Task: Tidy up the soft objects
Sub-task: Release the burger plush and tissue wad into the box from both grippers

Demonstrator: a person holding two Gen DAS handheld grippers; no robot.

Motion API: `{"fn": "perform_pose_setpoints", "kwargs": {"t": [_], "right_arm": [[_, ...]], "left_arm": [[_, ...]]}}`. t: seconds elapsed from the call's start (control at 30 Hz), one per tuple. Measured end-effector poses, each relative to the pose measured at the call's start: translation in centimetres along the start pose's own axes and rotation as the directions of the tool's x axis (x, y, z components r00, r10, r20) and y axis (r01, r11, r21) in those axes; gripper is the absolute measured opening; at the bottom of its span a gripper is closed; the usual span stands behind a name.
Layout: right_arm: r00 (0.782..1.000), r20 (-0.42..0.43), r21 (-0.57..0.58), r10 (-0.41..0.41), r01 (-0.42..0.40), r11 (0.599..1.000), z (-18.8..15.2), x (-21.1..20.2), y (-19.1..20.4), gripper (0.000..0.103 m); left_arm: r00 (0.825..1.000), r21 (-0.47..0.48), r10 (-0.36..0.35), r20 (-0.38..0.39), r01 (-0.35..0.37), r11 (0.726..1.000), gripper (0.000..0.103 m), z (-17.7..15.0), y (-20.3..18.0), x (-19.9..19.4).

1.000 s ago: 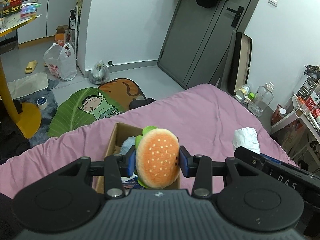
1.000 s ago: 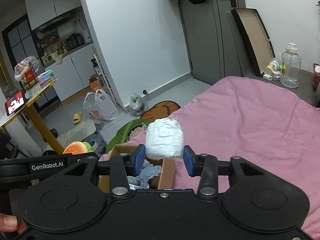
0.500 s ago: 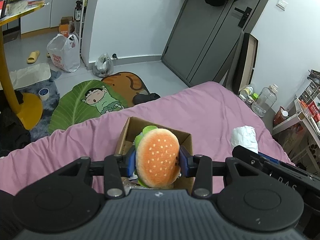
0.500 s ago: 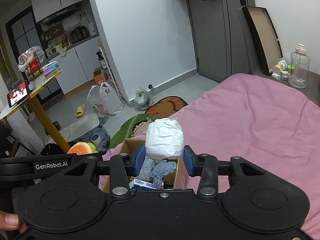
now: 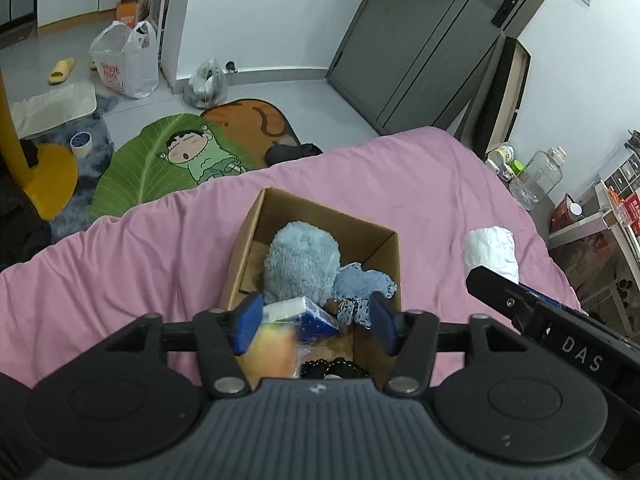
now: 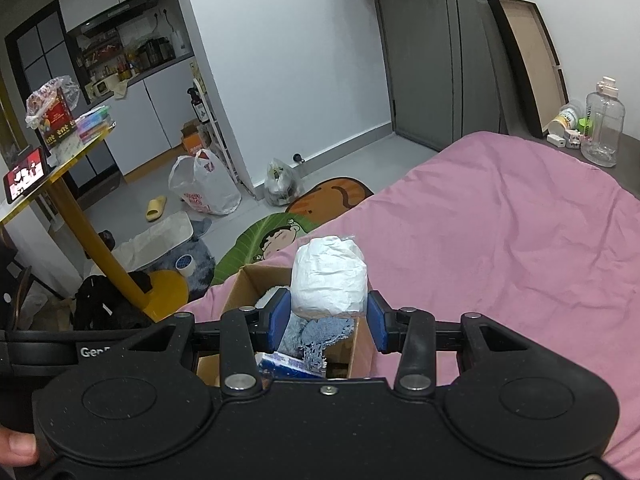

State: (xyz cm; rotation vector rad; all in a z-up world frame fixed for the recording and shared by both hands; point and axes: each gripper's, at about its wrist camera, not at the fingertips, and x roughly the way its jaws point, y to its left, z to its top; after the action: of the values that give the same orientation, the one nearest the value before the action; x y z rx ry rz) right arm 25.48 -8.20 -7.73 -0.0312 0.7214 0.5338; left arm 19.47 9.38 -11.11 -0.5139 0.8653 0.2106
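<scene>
Bed (image 5: pixel 120 264): pink, carrying box (image 5: pixel 394 256).
Left tool (image 5: pixel 316 322): just opened; burger toy (image 5: pixel 272 350) dropping in.
Right tool (image 6: pixel 328 322): gripping white bundle (image 6: pixel 329 276), next to go.

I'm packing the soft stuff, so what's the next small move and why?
Probably open the right gripper: it holds the white bundle over the cardboard box, and the left gripper is already open above it.

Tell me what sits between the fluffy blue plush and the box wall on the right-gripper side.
In the left wrist view, a crumpled blue cloth lies between the fluffy blue plush and that wall of the cardboard box, touching the plush.
</scene>
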Motion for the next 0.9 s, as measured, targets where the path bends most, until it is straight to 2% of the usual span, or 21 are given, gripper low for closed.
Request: {"fn": "perform_pose_setpoints", "kwargs": {"t": [0.57, 0.9], "right_arm": [[1.0, -0.024, -0.014, 0.015, -0.016, 1.0, 0.9, 2.4, 1.6, 0.041], [0.992, -0.128, -0.002, 0.021, -0.022, 1.0, -1.1, 5.5, 1.7, 0.043]], "left_arm": [[0.999, -0.053, 0.032, 0.029, -0.031, 0.998, 0.071, 1.8, 2.1, 0.1], [0.999, -0.074, 0.044, 0.027, -0.042, 0.996, 0.071, 2.0, 3.4, 0.5]]}}
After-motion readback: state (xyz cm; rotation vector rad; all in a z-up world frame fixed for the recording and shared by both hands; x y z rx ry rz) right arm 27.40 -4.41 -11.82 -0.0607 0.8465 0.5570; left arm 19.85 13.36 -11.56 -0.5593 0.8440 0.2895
